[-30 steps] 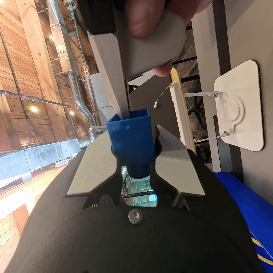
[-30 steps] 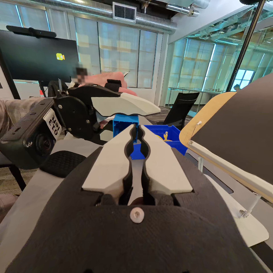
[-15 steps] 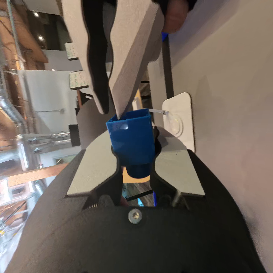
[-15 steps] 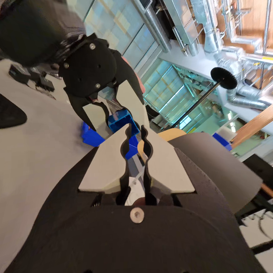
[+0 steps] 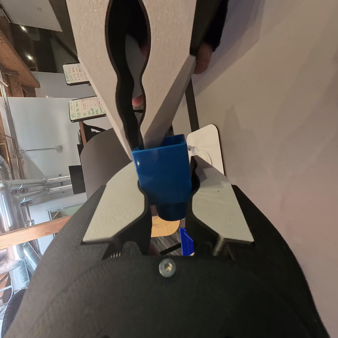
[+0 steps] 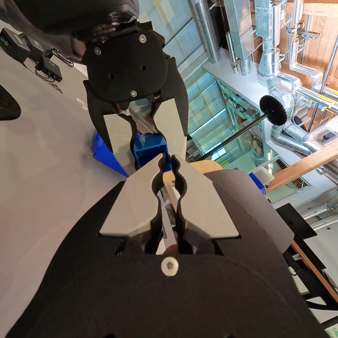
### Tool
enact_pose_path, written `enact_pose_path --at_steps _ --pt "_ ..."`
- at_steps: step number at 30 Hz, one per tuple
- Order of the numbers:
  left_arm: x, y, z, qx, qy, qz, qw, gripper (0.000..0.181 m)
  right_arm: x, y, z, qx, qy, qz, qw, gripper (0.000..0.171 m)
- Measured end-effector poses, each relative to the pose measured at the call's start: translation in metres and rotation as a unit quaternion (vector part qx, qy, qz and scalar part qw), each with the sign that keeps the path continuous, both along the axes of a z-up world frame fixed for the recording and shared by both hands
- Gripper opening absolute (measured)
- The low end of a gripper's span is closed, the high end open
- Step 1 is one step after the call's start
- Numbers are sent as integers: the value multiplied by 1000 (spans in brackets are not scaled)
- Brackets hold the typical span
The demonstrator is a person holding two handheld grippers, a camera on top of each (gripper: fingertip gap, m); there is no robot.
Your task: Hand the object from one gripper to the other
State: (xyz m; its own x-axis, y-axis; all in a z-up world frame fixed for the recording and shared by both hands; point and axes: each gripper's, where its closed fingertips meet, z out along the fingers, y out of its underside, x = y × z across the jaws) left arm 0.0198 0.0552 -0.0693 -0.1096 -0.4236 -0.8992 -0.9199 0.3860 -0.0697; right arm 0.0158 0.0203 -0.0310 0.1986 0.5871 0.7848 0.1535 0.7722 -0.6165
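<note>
Left tool [image 5: 165,182] is clamped on the blue square cup [image 5: 161,172], fingers pressing its two opposite side walls, round stub of the cup's base poking back between the fingers toward the camera. Cup's open mouth faces away from the left tool, toward the right tool [image 6: 167,155]. In the right wrist view the same cup [image 6: 150,153] sits between the left tool's light-grey fingers [image 6: 170,131], held off the desk [image 6: 36,164]. Right tool's jaws are nearly together, only a narrow wavy gap between them; the tips straddle one wall of the cup at its rim, one tip inside the opening, the other outside. Can't tell whether they actually pinch the wall or just sit around it. In the left wrist view the right tool [image 5: 140,144] comes in from above, one fingertip dipping into the cup's mouth at its left corner. Both views are rolled sideways. Behind the cup: a blue bin [image 6: 108,155] on the grey desk, a white mounting plate [image 5: 206,146] on the desk surface, small black boxes with cables [image 6: 49,69] farther back.
</note>
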Motion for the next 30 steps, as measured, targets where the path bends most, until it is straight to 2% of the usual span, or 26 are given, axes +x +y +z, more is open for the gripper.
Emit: enact_pose_path --at_steps 20,25,30 --pt "-1 -3 -3 -16 9 -7 1000 44 -3 -3 -5 -91 -7 37 995 0" --pt "-3 1 17 30 -1 0 1000 57 0 1 5 -185 37 70 980 0" --pt "-4 2 36 96 -15 1 995 67 4 11 15 -308 95 103 941 0"
